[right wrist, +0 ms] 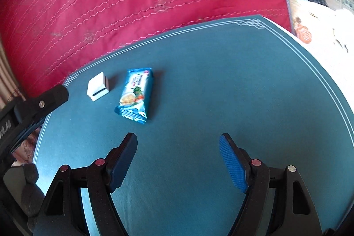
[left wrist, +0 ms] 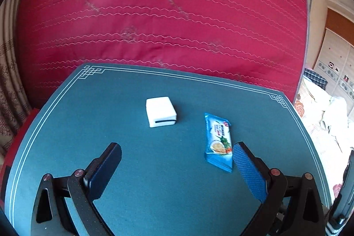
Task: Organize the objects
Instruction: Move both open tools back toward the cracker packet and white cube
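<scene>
Left wrist view: both tongs released, nothing held, over a teal mat [left wrist: 154, 180].

Left to right: left gripper [left wrist: 177, 155] with jaws spread wide above bare mat; white box [left wrist: 160, 111] lies flat near mid-mat; blue snack packet [left wrist: 219, 142] lies just right of it, apart from it, near end close beside the right-hand finger [left wrist: 249, 171]. Right gripper [right wrist: 178, 156] likewise spread, well clear of both. Red quilted cover [left wrist: 154, 14] rises behind the mat; nothing blocks either item.

Snack packet [right wrist: 135, 96]: print too blurred for me to read. White box [left wrist: 161, 111]: far side hidden from me. Left gripper [right wrist: 33, 112]: cut off at right wrist view's left edge
</scene>
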A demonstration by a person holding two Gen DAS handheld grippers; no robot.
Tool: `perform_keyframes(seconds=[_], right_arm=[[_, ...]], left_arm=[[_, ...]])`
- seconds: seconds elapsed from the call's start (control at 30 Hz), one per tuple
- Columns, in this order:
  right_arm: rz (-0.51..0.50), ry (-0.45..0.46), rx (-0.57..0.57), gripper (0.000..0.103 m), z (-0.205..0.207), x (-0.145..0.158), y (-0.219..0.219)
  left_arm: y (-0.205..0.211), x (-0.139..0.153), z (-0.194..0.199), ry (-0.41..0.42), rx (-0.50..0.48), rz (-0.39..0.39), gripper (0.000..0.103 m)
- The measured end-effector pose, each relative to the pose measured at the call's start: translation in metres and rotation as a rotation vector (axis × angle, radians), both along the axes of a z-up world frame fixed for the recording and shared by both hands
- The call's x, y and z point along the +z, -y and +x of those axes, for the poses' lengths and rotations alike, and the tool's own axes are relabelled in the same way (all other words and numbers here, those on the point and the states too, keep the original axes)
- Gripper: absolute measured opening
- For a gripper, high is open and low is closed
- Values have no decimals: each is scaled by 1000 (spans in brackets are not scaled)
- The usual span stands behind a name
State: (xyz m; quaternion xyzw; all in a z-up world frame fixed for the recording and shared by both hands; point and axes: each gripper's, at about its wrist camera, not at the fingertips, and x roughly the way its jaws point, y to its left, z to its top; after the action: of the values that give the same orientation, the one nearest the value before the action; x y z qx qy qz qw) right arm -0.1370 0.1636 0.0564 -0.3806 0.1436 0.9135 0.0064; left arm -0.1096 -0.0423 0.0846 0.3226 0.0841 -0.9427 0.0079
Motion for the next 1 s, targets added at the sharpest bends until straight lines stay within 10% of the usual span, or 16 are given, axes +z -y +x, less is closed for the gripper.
perform_keyframes(seconds=[0.4, 0.77, 1.0], right_arm=[[-58, 56, 103, 77, -79, -10, 27], [95, 49, 134, 76, -119, -12, 55], [196, 46, 122, 46, -115, -13, 52]], left_arm=[[51, -17, -16, 53, 148, 35, 102], [68, -30, -24, 84, 211, 31, 102], [66, -37, -28, 101, 217, 12, 102]])
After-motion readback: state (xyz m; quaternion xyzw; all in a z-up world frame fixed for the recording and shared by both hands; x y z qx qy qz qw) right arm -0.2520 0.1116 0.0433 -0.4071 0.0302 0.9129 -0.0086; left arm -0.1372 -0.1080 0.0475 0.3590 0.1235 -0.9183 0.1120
